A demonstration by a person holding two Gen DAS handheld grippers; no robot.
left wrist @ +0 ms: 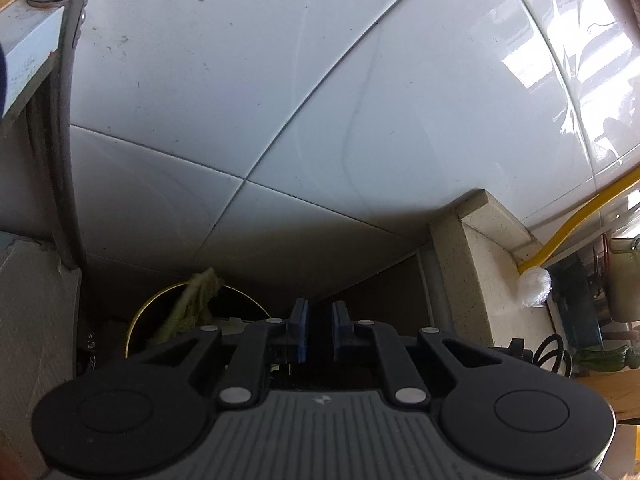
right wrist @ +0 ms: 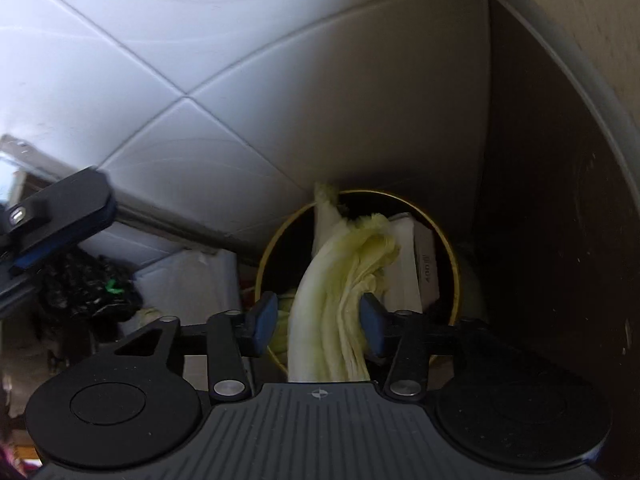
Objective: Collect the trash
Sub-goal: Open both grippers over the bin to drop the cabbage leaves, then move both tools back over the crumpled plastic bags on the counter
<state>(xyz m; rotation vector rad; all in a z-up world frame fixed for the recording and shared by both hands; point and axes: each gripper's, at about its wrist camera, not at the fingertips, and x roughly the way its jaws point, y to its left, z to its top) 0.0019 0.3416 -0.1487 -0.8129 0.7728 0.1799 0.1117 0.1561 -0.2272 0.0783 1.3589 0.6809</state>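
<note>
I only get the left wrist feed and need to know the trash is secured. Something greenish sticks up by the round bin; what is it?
Observer: A pale cabbage leaf, held between the pads of the right gripper.
Operator: Is it at the bin yet?
Observer: From the right wrist, its upper end lies across the opening of the gold-rimmed bin.
Operator: Anything in there already?
Observer: A white carton shows inside the rim, on the right.
</note>
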